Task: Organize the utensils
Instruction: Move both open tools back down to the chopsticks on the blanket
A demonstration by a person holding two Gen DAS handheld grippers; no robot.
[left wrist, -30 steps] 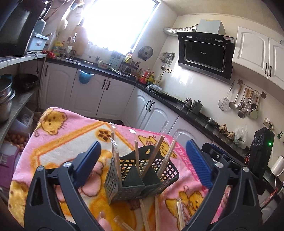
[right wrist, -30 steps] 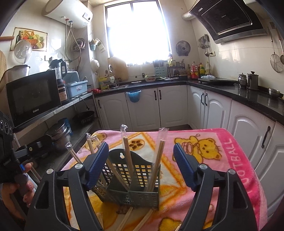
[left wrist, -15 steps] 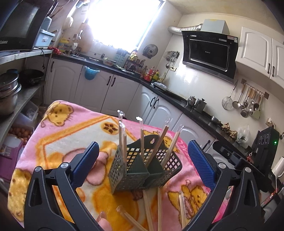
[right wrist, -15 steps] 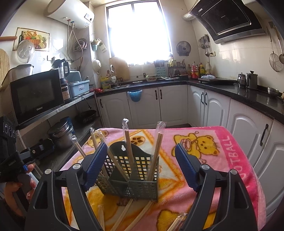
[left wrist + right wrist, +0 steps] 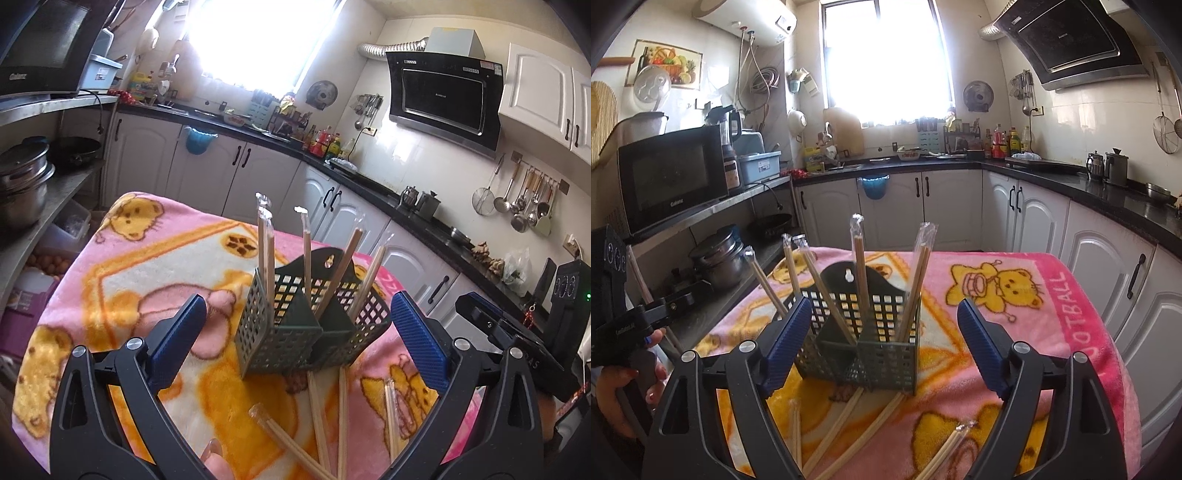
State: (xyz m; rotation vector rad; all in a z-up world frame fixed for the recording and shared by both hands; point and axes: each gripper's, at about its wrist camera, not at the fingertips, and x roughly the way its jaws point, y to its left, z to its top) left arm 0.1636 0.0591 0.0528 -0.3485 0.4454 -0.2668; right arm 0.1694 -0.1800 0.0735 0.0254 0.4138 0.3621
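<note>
We have brought both grippers lower, toward the wrapped chopsticks (image 5: 849, 424) lying on the blanket (image 5: 1015, 314) before the green caddy (image 5: 864, 332). The right gripper (image 5: 882, 347) has just been opening wider, nothing between its jaws; the left gripper (image 5: 295, 332) gapes empty too, so we judge the next pickup is near.

Worktop under a pink cartoon-bear blanket (image 5: 1015, 266), utensil basket on top.

Blanket covers the whole surface; bear prints, orange border lines, "FOOTBALL" lettering along the right edge in the right wrist view. Dark green mesh basket (image 5: 864, 332) stands upright near the middle, wrapped chopstick pairs sticking out of its compartments. Loose wrapped chopsticks (image 5: 317, 417) lie flat on the blanket on the near side of the basket, some ends touching its base; one more pair (image 5: 945, 454) lies apart to the right.
</note>
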